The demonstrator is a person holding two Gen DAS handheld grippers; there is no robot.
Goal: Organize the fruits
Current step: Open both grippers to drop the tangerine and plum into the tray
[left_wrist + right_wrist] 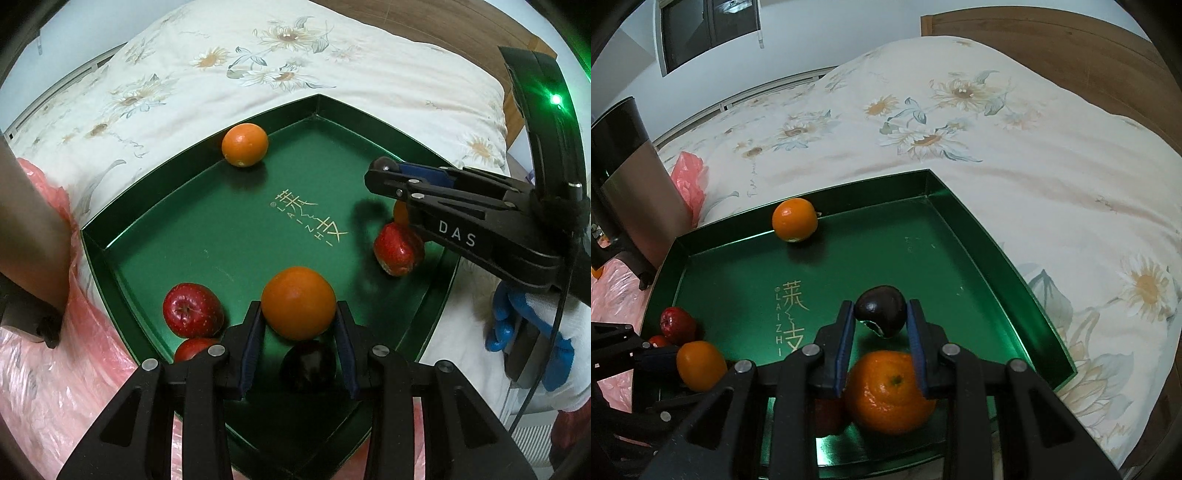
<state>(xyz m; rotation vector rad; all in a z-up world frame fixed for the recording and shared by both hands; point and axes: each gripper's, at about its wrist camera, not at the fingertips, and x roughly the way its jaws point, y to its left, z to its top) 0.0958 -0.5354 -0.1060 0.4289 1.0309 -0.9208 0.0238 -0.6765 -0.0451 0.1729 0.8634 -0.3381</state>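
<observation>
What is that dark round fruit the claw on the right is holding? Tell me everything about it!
The dark fruit is small, round and nearly black, like a plum, with shiny smooth skin and a pale scuffed patch underneath. The right claw pinches it between its blue-padded fingers, one on each side. It hangs just above the green tray, which lies on a flowery bedcover. A big orange sits below the claw, closer to the camera. Whether they touch is unclear.

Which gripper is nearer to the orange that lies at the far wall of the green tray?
Neither clearly. The left gripper, shut on an orange, and the right gripper, shut on a dark fruit, are both apart from the far orange.
</observation>
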